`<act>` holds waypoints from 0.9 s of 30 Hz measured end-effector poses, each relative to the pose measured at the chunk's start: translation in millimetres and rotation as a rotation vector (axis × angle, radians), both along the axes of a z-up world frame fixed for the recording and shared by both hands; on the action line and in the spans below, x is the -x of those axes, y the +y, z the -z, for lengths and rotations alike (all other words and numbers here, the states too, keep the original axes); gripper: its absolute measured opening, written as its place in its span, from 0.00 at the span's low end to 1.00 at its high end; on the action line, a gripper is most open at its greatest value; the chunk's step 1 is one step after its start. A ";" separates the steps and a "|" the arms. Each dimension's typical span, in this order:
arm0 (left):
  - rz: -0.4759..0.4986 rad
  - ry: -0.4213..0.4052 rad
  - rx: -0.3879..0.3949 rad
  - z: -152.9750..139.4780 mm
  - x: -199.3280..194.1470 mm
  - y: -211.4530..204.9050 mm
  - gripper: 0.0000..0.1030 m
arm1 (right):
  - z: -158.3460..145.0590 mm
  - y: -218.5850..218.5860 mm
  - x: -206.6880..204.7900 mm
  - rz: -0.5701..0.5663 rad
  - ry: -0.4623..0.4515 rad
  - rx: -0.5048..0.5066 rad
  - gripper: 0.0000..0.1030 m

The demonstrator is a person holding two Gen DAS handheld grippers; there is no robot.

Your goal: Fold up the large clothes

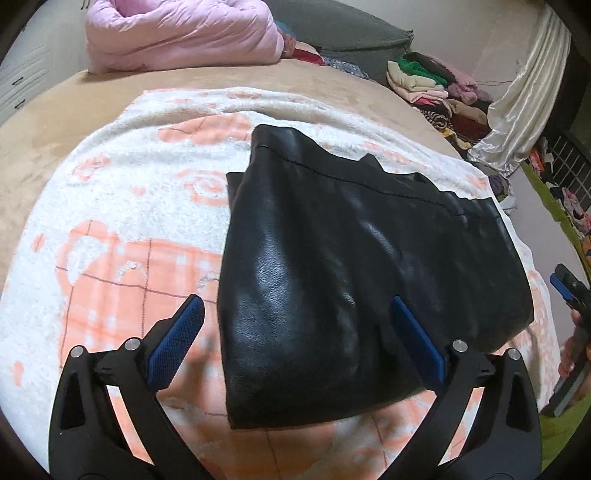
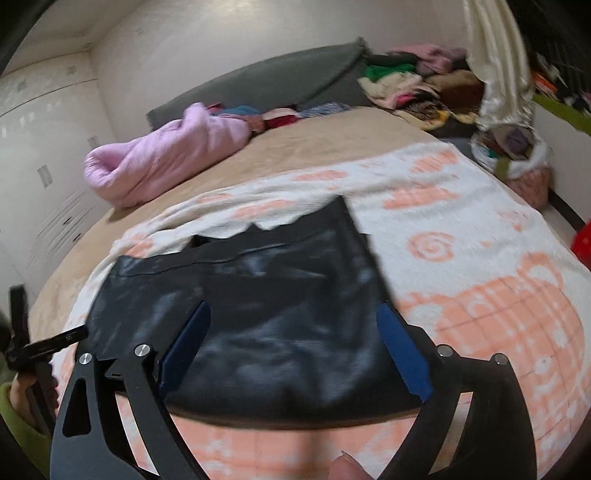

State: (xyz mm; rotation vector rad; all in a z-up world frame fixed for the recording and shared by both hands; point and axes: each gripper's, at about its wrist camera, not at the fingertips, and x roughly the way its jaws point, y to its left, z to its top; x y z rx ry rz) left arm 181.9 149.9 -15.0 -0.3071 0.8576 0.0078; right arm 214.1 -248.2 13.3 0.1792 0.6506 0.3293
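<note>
I am looking at one black leather garment [image 1: 354, 251] lying on one white-and-peach blanket [image 1: 122, 221]. I am holding two grippers, left [image 1: 295, 332] and right [image 2: 295, 343]. One pink quilt [image 1: 177, 33] is lying behind.

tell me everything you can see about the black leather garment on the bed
The black garment looks like glossy leather or imitation leather, with a stitched seam near its far edge. It lies folded into a compact, roughly rectangular bundle, puffed and creased, on the white and peach blanket spread over the bed. A jagged layer pokes out at the back. Neither gripper touches it.
</note>
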 end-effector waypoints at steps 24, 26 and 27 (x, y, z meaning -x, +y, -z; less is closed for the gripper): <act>-0.037 0.089 0.014 14.3 -53.8 28.7 0.91 | 67.6 165.1 2.1 -0.287 0.197 0.256 0.39; -0.041 0.095 0.046 15.3 -60.0 36.8 0.91 | 55.7 161.9 -5.9 -0.287 0.212 0.212 0.37; -0.045 0.093 0.060 14.7 -61.3 40.5 0.91 | 48.1 159.2 -11.0 -0.283 0.198 0.185 0.34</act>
